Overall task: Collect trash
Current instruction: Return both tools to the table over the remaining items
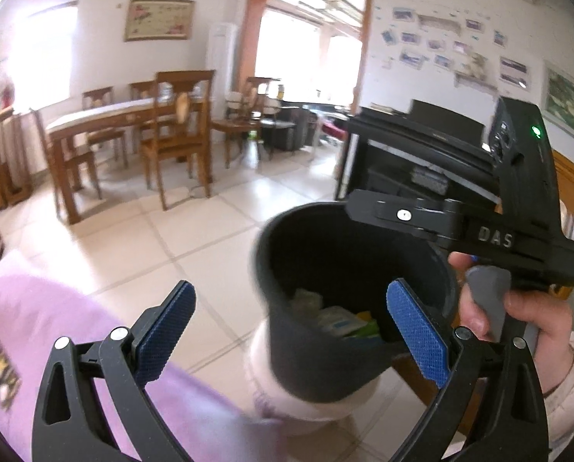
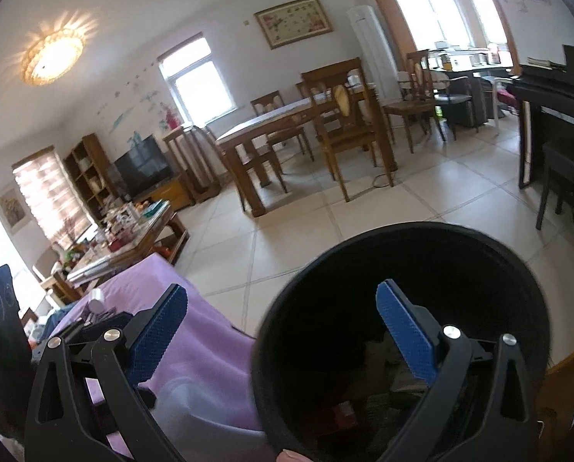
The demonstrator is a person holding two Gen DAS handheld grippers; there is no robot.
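We see a wooden dining table (image 2: 271, 123) with wooden chairs (image 2: 348, 123) around it on a pale tiled floor (image 2: 298, 231). A framed floral picture (image 2: 294, 21) hangs on the white wall, a standing air conditioner (image 2: 368, 42) just beside it. A lit ceiling lamp (image 2: 52, 57) glows at upper left. We note a flat TV (image 2: 144, 167) on a low cabinet, a wooden shelf unit (image 2: 84, 177) next to it, and a cluttered coffee table (image 2: 125, 235) near a purple cloth (image 2: 206, 346). A black piano (image 1: 414, 154) stands at the right wall under small photos (image 1: 441, 44). A wood-framed archway (image 1: 310, 38) opens onto a bright room.
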